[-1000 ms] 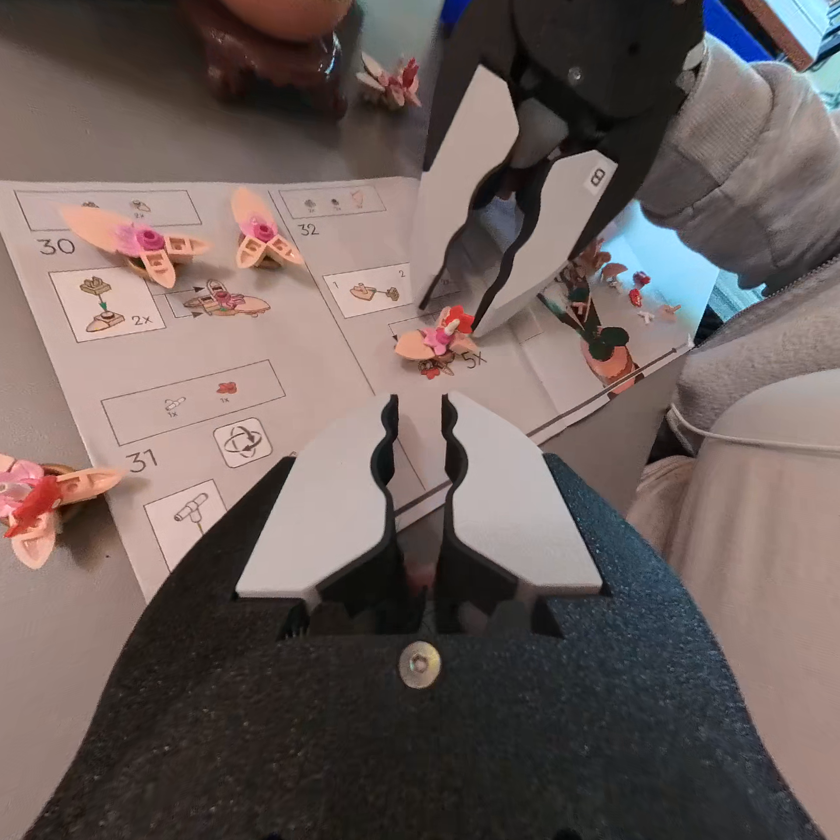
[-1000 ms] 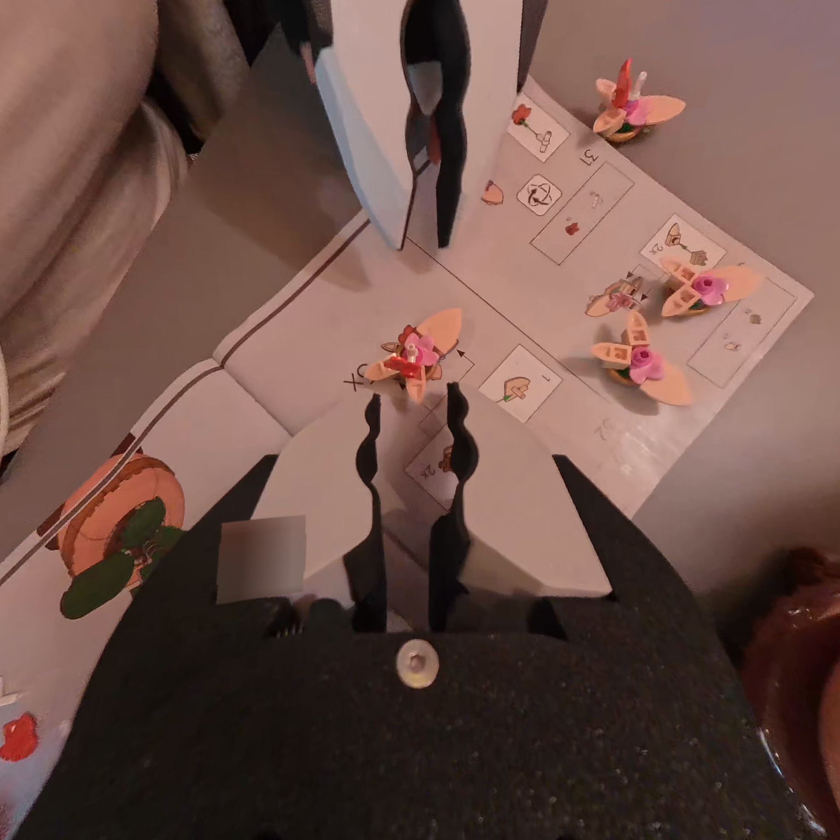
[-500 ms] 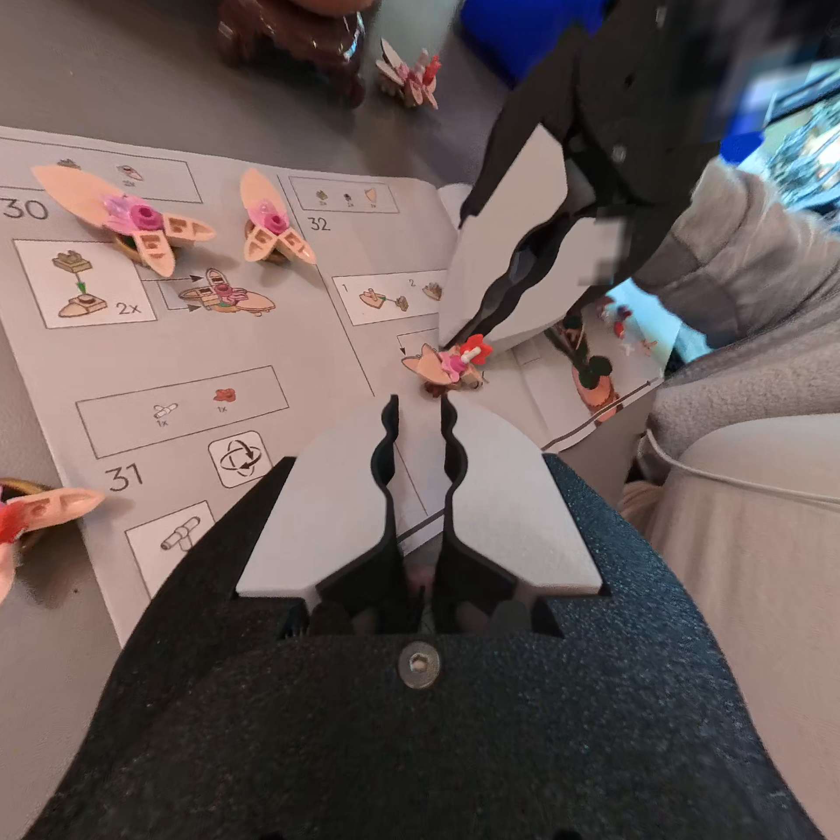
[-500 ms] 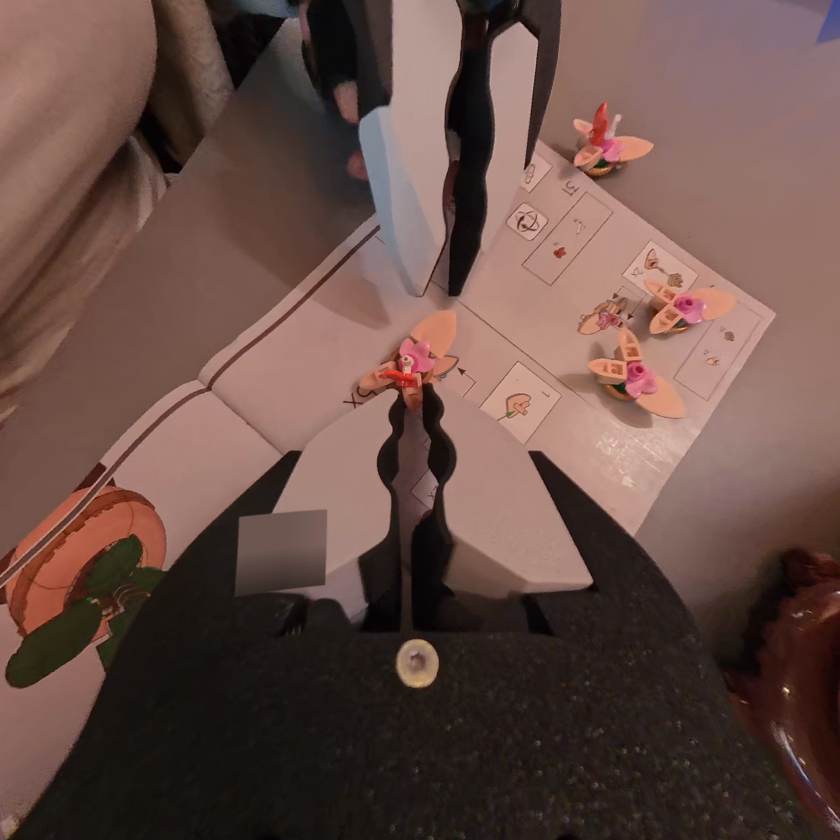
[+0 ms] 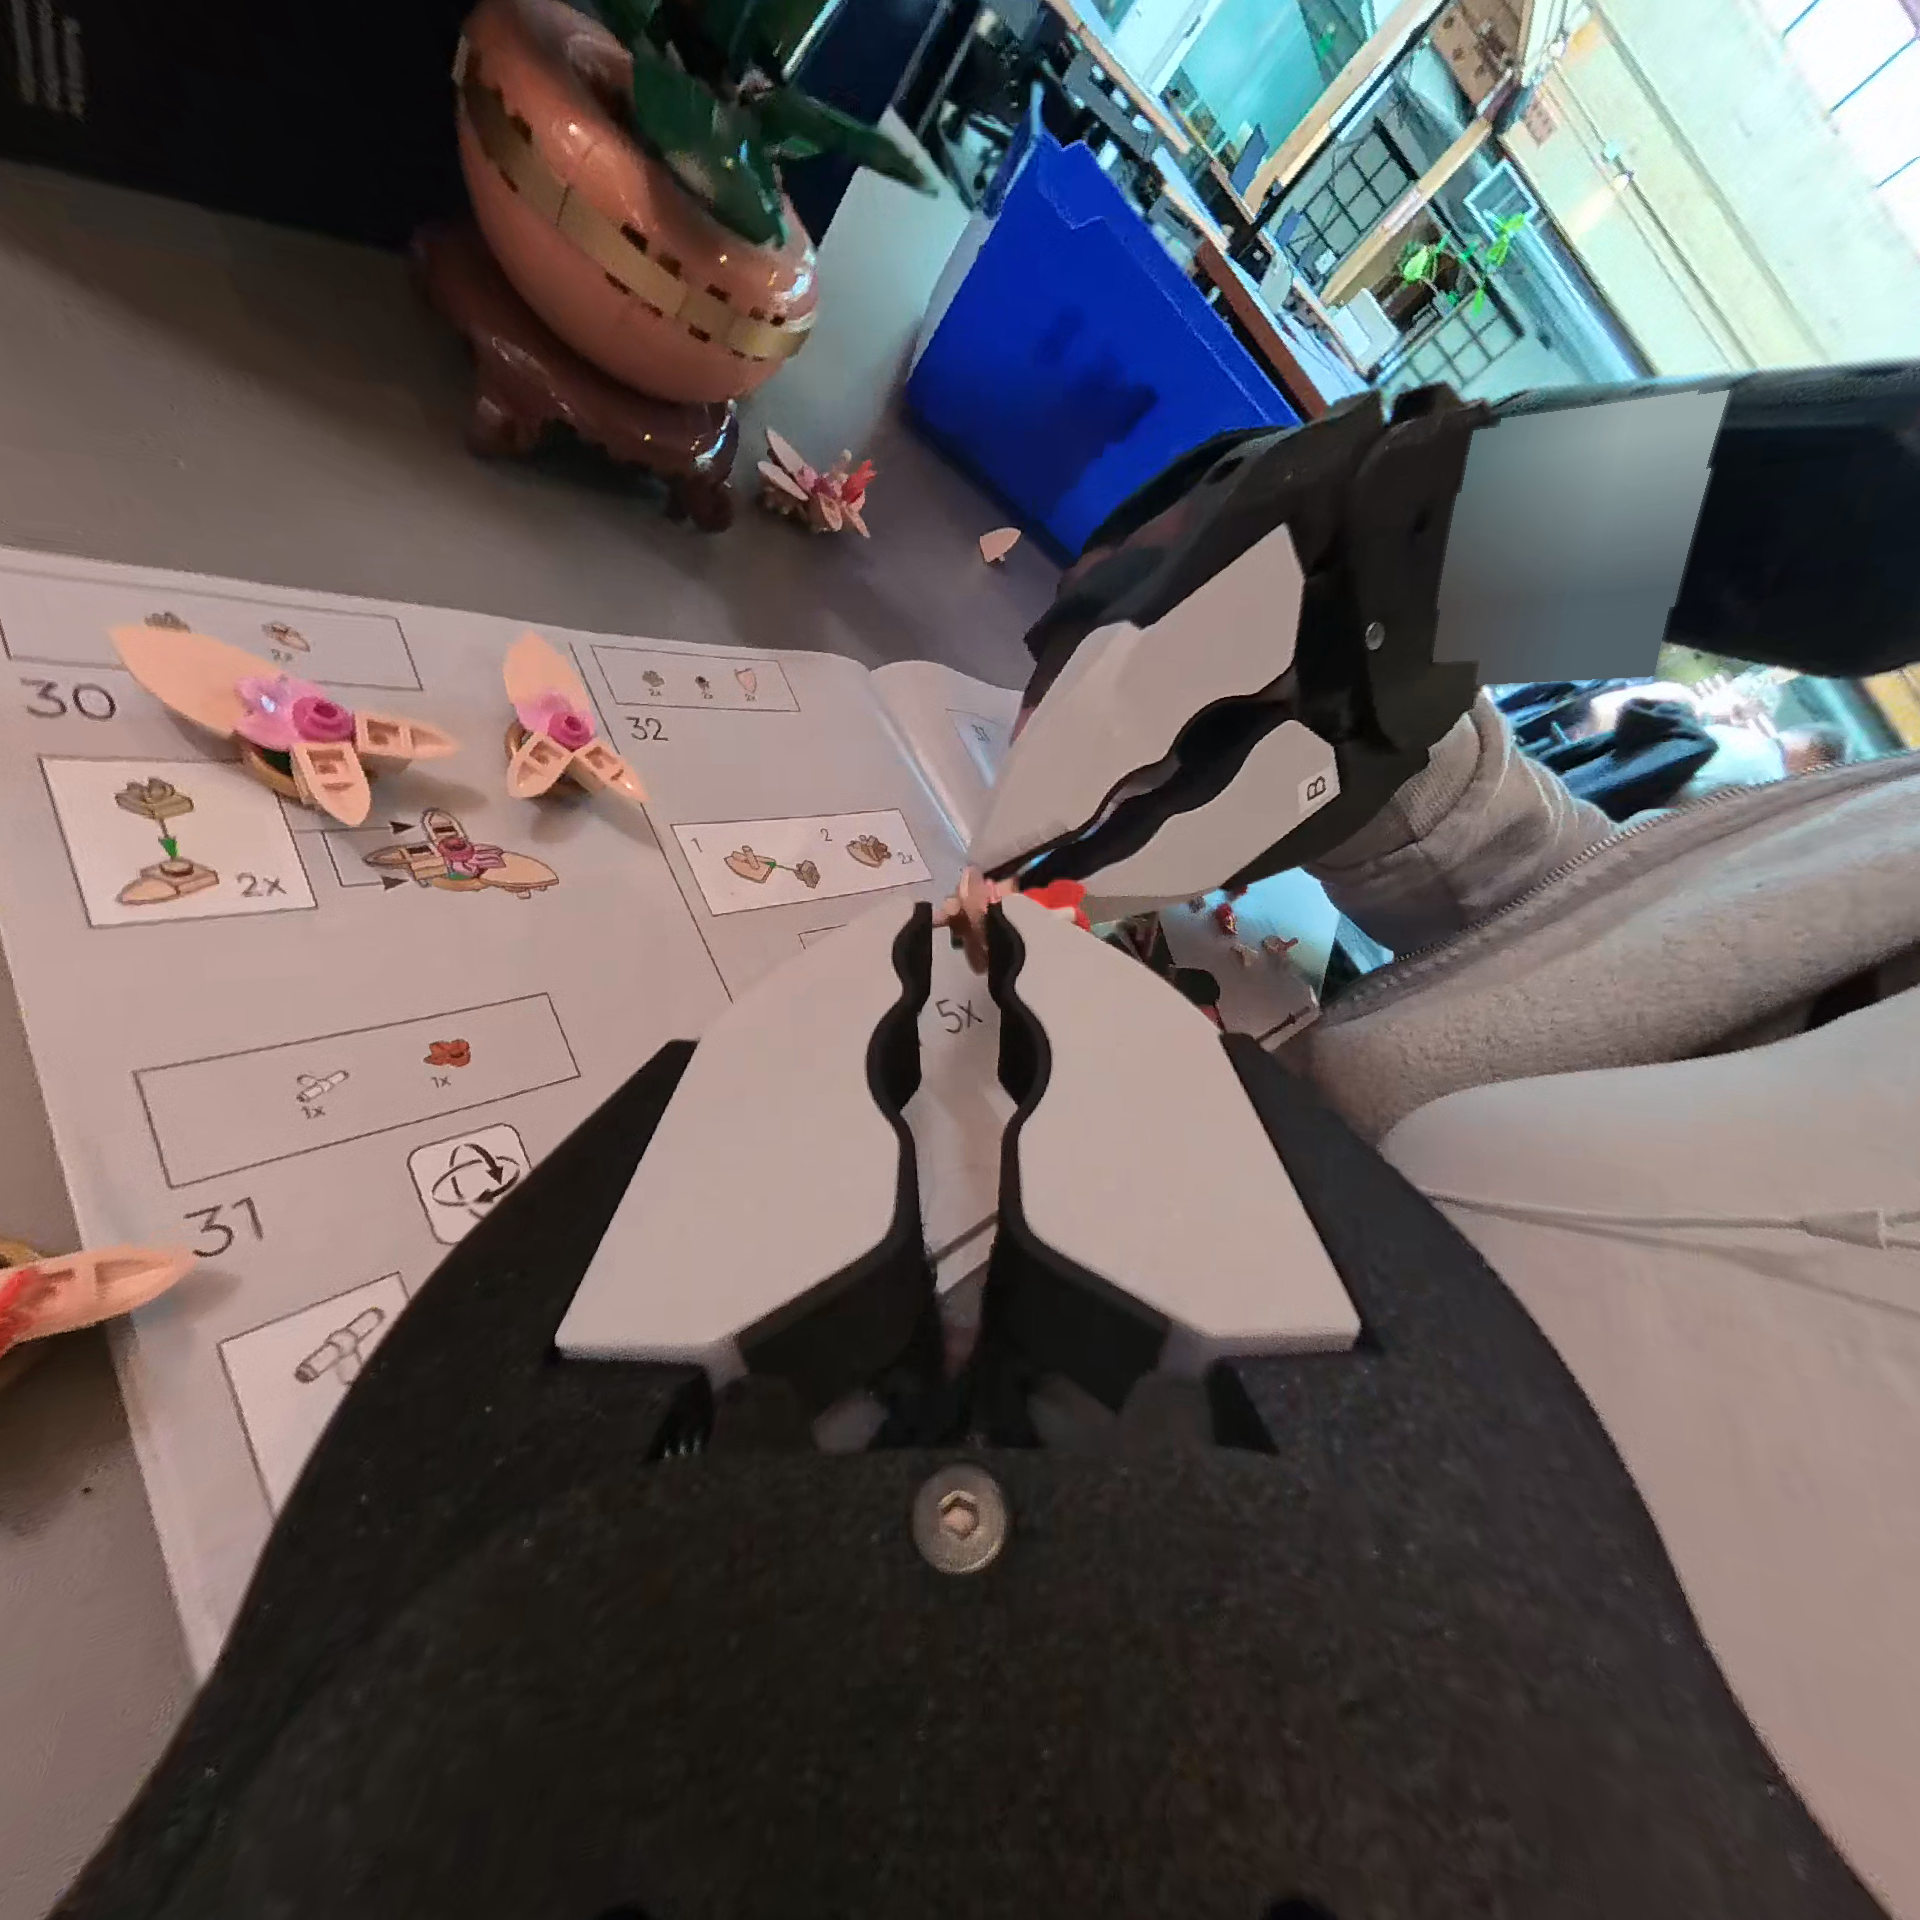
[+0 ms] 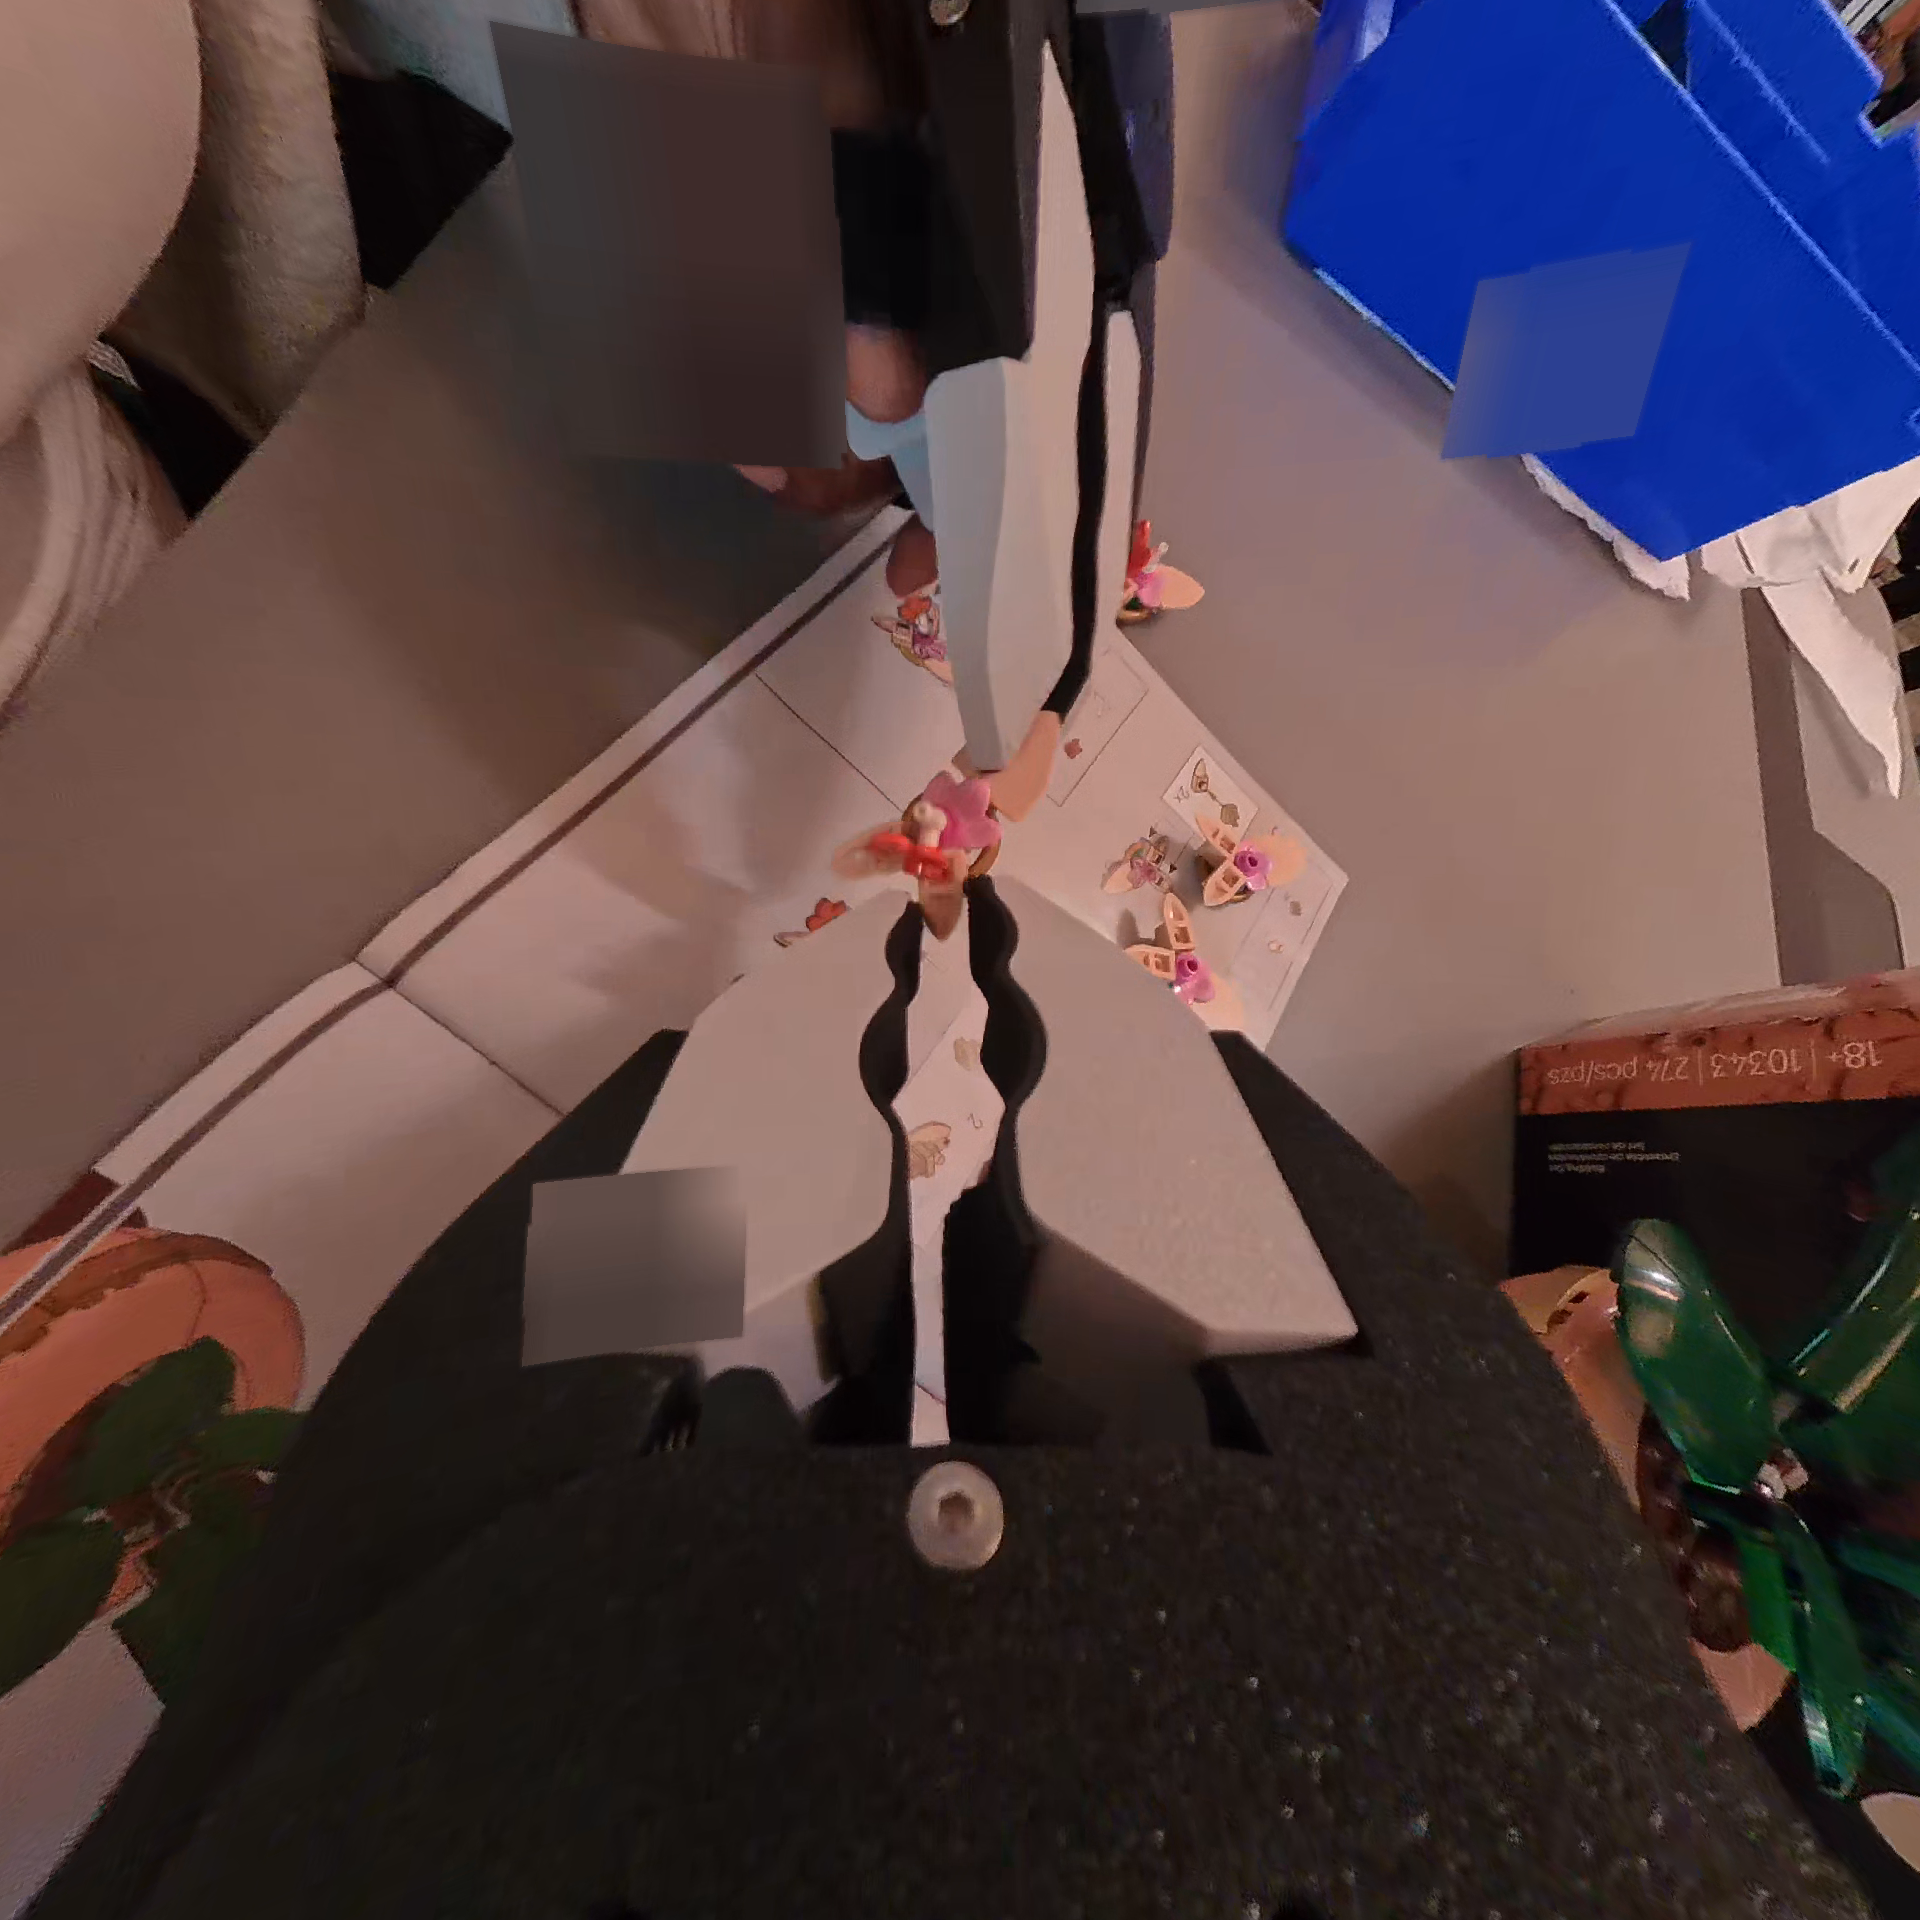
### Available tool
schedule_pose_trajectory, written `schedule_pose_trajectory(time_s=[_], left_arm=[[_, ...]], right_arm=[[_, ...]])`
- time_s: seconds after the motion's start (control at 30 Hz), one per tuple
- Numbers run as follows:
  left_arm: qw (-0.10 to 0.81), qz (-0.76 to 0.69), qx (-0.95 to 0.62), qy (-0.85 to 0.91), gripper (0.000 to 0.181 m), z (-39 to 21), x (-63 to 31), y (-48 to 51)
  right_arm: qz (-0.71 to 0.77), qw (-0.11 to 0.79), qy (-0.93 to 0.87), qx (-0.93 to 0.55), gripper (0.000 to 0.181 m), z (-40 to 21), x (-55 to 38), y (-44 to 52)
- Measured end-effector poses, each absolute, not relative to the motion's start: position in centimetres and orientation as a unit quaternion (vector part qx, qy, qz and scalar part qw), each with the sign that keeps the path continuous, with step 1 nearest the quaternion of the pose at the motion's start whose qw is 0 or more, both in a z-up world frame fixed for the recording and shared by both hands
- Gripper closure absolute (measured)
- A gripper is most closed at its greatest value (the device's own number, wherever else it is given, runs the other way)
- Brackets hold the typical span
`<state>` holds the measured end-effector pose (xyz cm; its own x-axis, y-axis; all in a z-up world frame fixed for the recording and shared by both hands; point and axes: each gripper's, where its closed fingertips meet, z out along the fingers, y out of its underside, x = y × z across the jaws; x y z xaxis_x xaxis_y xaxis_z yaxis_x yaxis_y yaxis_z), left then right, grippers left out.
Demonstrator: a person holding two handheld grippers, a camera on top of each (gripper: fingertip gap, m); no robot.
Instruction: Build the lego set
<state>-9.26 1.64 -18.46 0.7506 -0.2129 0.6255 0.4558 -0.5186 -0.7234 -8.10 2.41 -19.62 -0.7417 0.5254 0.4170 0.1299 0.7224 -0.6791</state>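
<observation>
The flower (image 5: 971, 914) is mostly hidden between claw tips; another flower (image 5: 62, 1294) is cut off at the edge.

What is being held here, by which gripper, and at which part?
The small flower piece is pinched by both: right gripper on a lower petal, left gripper on the opposite tan petal.

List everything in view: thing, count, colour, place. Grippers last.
held flower: one, pink, tan and red, lifted above the booklet between both gripper tips.
loose flowers: two on the booklet page, tan and pink; another by the pot; part of a fourth at the left edge.
instruction booklet: one, white, open on the grey table.
plant pot model: one, pink-brown with green leaves, far side.
blue bin: one, beyond the booklet.
set box: one, dark, right.
left gripper: grey fingers, pinching the flower.
right gripper: likewise.
</observation>
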Motion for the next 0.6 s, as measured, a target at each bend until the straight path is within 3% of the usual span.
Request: schedule_pose_trajectory(time_s=[0.1,0.33,0.6], left_arm=[[0.475,-0.344,-0.809,-0.035,0.172,-16.8,-10.8,1.0],[0.288,-0.377,-0.877,0.075,0.172,-15.7,-20.9,-0.7],[0.156,-0.442,-0.882,0.050,0.176,-20.6,-23.7,-0.7]], right_arm=[[0.325,0.316,-0.868,-0.205,0.153,-19.0,-8.0,2.7],[0.327,0.370,-0.839,-0.228,0.153,-16.2,-5.8,4.8],[0.309,0.399,-0.825,-0.256,0.154,-15.9,-3.2,5.7]])
